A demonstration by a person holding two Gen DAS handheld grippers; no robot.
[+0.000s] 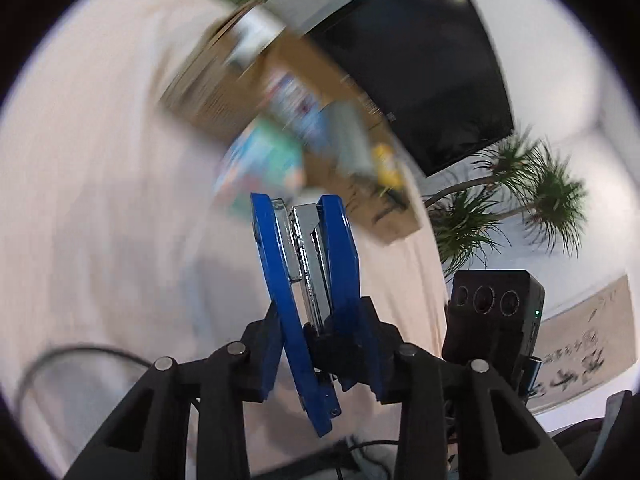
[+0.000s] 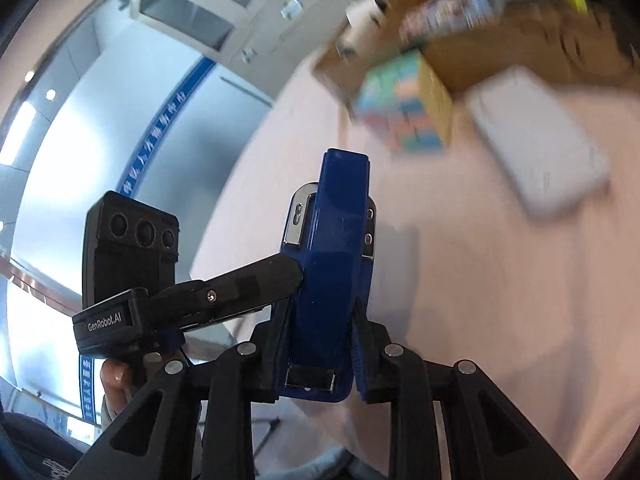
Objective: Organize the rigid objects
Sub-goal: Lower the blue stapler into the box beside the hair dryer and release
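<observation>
A blue stapler [image 1: 308,264] with chrome inner parts stands between the fingers of my left gripper [image 1: 320,344], whose blue pads press on its rear end. Its two arms point away toward the blurred table. In the right wrist view the same stapler [image 2: 336,248] is seen from its back, upright, and my right gripper [image 2: 320,344] is shut on its lower sides. From the left, a black finger [image 2: 240,286] of the left gripper reaches the stapler's side. So both grippers hold it above the pale pink table [image 2: 480,280].
A cardboard box [image 2: 500,40] with colourful items sits at the far side, blurred. Beside it are a colourful pack [image 2: 404,108], a white roll [image 2: 362,20] and a flat white case [image 2: 536,140]. A dark screen [image 1: 420,72] and a plant [image 1: 520,192] stand behind.
</observation>
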